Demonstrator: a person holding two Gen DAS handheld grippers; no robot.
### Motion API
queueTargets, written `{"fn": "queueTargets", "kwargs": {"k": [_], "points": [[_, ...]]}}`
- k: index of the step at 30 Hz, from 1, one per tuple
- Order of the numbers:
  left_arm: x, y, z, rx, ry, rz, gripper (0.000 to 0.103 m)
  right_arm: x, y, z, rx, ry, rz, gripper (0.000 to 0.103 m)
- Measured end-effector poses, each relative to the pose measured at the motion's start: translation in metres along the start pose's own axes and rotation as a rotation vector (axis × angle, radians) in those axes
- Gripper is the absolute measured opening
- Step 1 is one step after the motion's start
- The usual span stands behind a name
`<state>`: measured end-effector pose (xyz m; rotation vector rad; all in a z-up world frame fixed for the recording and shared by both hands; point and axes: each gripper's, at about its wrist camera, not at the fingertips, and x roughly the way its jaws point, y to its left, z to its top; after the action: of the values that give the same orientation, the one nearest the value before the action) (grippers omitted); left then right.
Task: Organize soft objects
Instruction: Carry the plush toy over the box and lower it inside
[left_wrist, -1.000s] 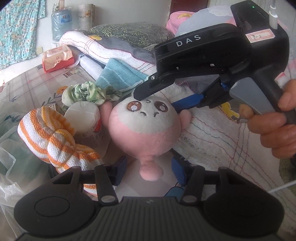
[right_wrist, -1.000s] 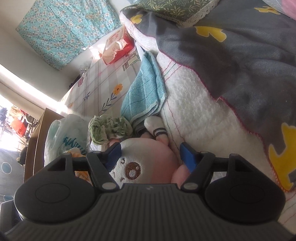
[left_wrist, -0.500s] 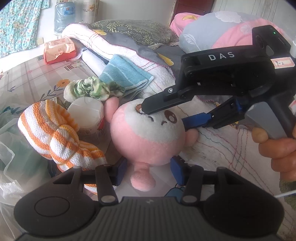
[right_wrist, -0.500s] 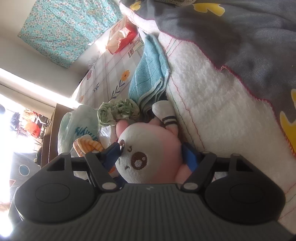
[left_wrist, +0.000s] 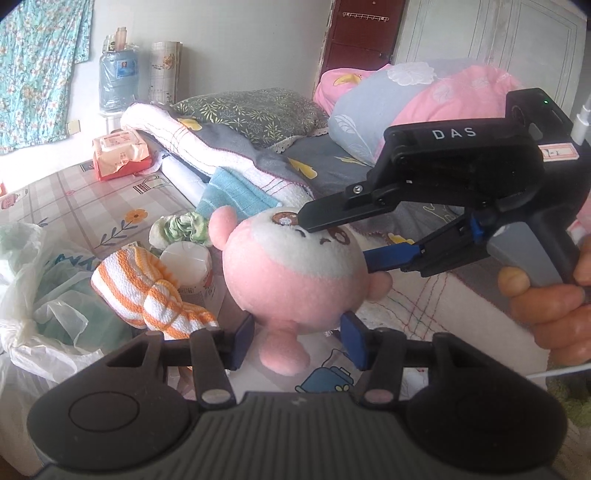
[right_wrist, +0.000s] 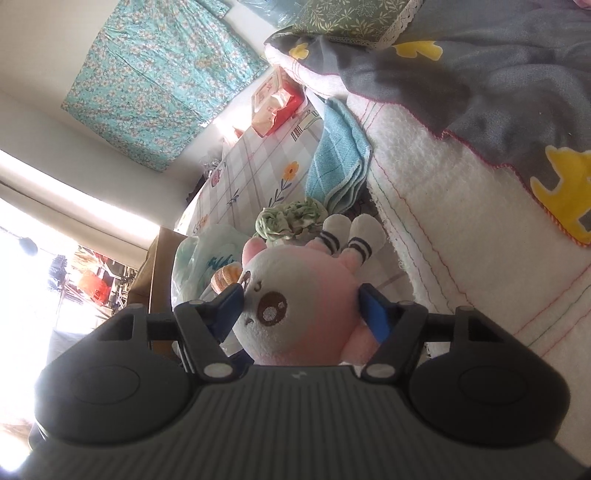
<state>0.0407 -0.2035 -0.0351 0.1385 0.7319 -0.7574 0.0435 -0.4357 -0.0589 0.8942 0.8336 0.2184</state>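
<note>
In the left wrist view a floral curtain (left_wrist: 37, 74) hangs at ten o'clock, and a blue water jug (left_wrist: 118, 85) stands toward eleven with a paper roll (left_wrist: 166, 70) just beside it. A red tissue pack (left_wrist: 122, 155) lies on the checked flower sheet (left_wrist: 92, 199) at nine to ten o'clock. At twelve – a leaf-print pillow (left_wrist: 255, 110) upon a grey blanket (left_wrist: 240, 147). A dark red door (left_wrist: 362, 37) stands at one o'clock – a pink quilt (left_wrist: 443, 88) toward two. White plastic bags (left_wrist: 37, 295) fill eight o'clock.
</note>
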Motion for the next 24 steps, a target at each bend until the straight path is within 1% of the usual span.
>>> {"fn": "queueTargets", "kwargs": {"k": [3,6,8,11,14,15,18,21,22,24], "points": [[-0.025,0.006,0.003,-0.007,-0.047,0.014,0.052,-0.008,0.02,-0.005,-0.026,-0.014,0.036,0.068],[-0.055,0.016,0.005,-0.025,-0.098,0.046,0.052,-0.01,0.053,-0.011,-0.076,-0.017,0.08,0.068],[-0.078,0.026,0.005,-0.044,-0.136,0.083,0.053,-0.007,0.075,-0.016,-0.112,-0.012,0.115,0.068],[-0.113,0.046,0.002,-0.082,-0.187,0.157,0.053,0.006,0.119,-0.023,-0.178,0.017,0.171,0.069],[-0.147,0.071,-0.006,-0.139,-0.229,0.235,0.053,0.032,0.174,-0.033,-0.269,0.077,0.229,0.069],[-0.161,0.083,-0.01,-0.166,-0.244,0.272,0.054,0.043,0.192,-0.037,-0.298,0.102,0.246,0.069],[-0.192,0.117,-0.019,-0.239,-0.262,0.356,0.054,0.082,0.252,-0.048,-0.389,0.192,0.291,0.069],[-0.22,0.158,-0.029,-0.321,-0.254,0.429,0.054,0.126,0.304,-0.059,-0.464,0.287,0.316,0.069],[-0.224,0.171,-0.03,-0.347,-0.244,0.444,0.054,0.148,0.324,-0.063,-0.488,0.331,0.318,0.069],[-0.232,0.203,-0.034,-0.407,-0.208,0.47,0.054,0.183,0.35,-0.071,-0.519,0.401,0.309,0.07]]}}
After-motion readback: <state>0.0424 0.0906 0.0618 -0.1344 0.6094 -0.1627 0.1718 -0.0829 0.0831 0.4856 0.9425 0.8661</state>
